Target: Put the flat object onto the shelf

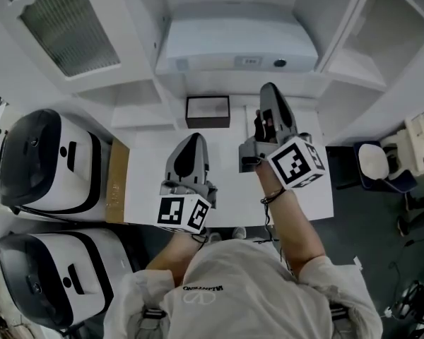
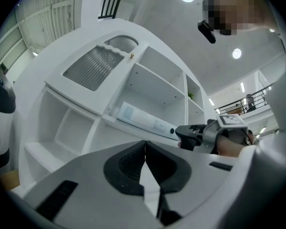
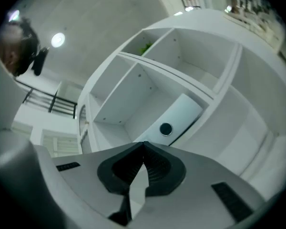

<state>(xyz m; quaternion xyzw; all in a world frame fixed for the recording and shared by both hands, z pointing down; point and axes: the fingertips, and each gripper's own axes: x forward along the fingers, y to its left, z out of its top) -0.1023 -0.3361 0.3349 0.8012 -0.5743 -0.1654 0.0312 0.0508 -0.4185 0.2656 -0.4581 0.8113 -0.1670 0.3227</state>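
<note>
A flat white slab (image 1: 237, 44) with a round black spot lies on the white shelf unit (image 1: 353, 69), in the open compartment straight ahead. The same slab (image 3: 178, 118) leans across that compartment in the right gripper view, and the slab (image 2: 143, 118) shows in the left gripper view too. My right gripper (image 1: 270, 90) is raised in front of the shelf, just below the slab; its jaws (image 3: 144, 147) are shut with nothing between them. My left gripper (image 1: 193, 138) hangs lower over the white table (image 1: 145, 182), also shut and empty (image 2: 145, 144). The right gripper (image 2: 195, 135) shows at its right.
A small black-framed box (image 1: 207, 111) sits on the table against the shelf's foot. Two white-and-black machines (image 1: 46, 161) (image 1: 49, 274) stand to the left, beside a brown board (image 1: 116, 182). A louvred panel (image 1: 67, 23) is on the shelf's left. A chair (image 1: 374, 162) stands at the right.
</note>
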